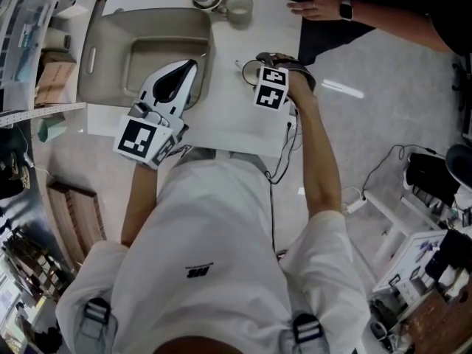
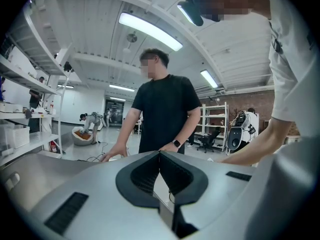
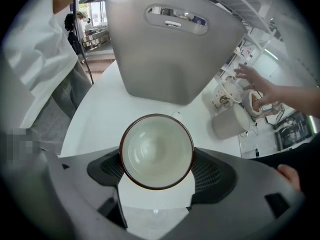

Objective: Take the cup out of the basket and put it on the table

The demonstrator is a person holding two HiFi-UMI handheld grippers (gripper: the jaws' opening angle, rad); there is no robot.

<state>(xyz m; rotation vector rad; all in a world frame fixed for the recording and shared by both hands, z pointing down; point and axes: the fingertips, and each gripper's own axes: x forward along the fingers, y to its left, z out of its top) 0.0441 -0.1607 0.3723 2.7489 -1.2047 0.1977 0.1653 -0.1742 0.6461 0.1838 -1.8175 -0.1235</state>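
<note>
The right tool (image 3: 157,160) is clamped on the cup (image 3: 156,149), one jaw against each side of its dark rim, and it comes at the cup from above: the right gripper view looks straight down into the white bowl, so the cup's axis runs along the jaws with the mouth up. The cup is already clear of the basket (image 3: 170,49), which stands just beyond it, with bare white counter (image 3: 102,116) under and around it. The coming move therefore looks like a plain lowering and release, not a lift out. No view shows whether the base already touches the counter

The left tool (image 2: 160,153) has its jaws together on nothing and points up and away, towards a person in a black shirt (image 2: 162,111); it plays no part here, and the right hand alone has the cup

The head view shows what the gripper views do not: the left tool lies over the basket's near right corner, and the right tool is beside the basket. Only the right gripper view shows the grip itself, and two mugs (image 3: 231,120) farther along the counter, well apart from the cup
</note>
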